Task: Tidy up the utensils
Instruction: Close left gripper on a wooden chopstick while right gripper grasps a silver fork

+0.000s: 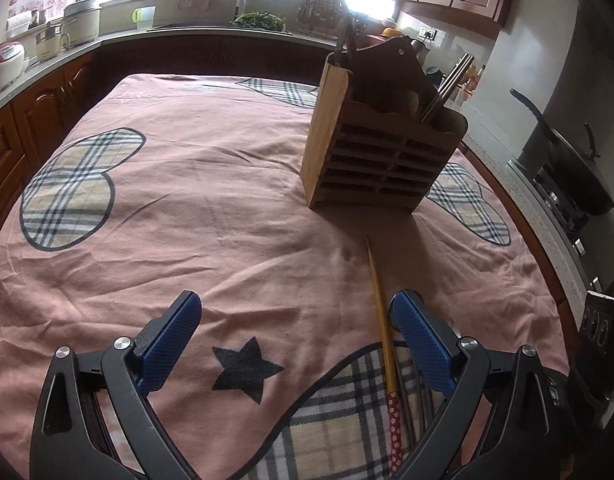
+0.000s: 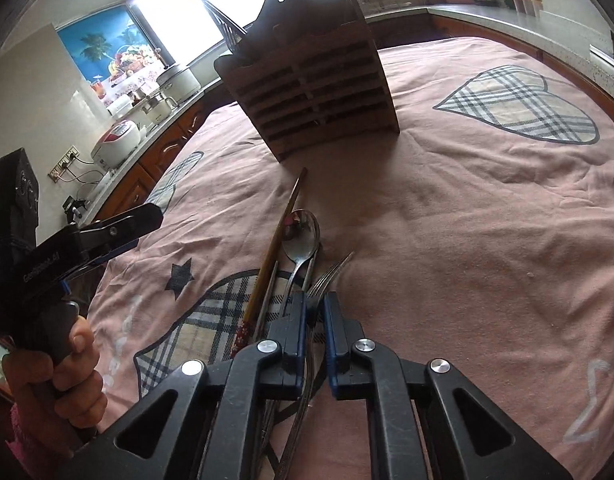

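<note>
A slatted wooden utensil holder (image 1: 379,160) (image 2: 311,92) stands upright on the pink cloth, with metal utensils sticking out of its top. On the plaid patch in front of it lie a metal spoon (image 2: 303,236), a wooden chopstick with a red flowered end (image 2: 283,232) (image 1: 381,312) and a fork (image 2: 331,272). My right gripper (image 2: 315,305) is shut on the fork's neck, tines pointing forward. My left gripper (image 1: 295,308) is open just above the cloth, and the chopstick lies close inside its right finger (image 1: 411,320). A hand holds that gripper at the left of the right wrist view.
The pink cloth (image 1: 211,208) with plaid hearts and a black star (image 1: 245,372) covers the table. Kitchen counters surround it, with rice cookers (image 2: 119,140) and pots on one side. A black wok (image 1: 575,168) sits on a stove to the right.
</note>
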